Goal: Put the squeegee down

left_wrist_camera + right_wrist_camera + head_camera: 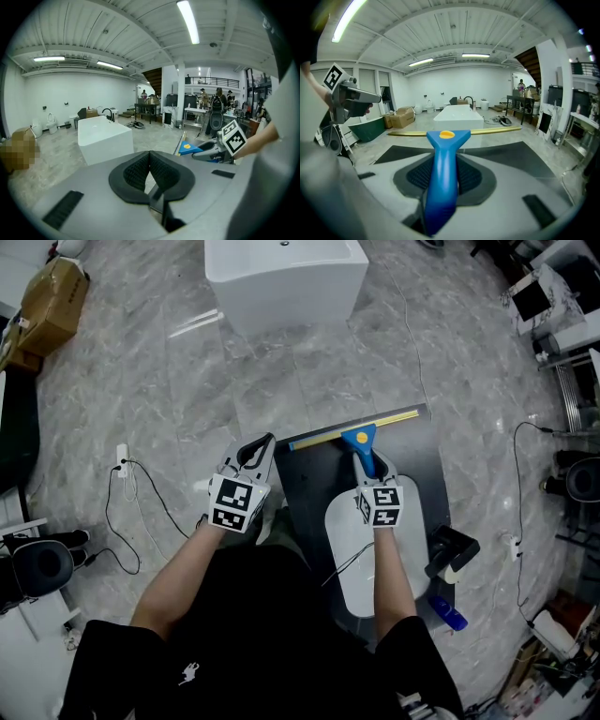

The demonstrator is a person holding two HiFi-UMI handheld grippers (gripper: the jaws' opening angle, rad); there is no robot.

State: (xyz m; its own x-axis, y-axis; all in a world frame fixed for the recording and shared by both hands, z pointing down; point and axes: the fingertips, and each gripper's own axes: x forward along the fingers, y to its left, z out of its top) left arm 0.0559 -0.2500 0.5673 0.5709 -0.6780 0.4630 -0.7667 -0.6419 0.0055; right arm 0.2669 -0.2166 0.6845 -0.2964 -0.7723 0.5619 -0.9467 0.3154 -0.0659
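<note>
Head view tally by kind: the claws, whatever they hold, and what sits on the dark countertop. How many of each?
squeegee: 1
white basin: 1
black faucet: 1
blue bottle: 1
claws: 2 (left claw, right claw)
Total: 6

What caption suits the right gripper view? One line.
Right gripper clamped on the blue squeegee by its handle, blade crosswise ahead, white bathtub beyond.
</note>
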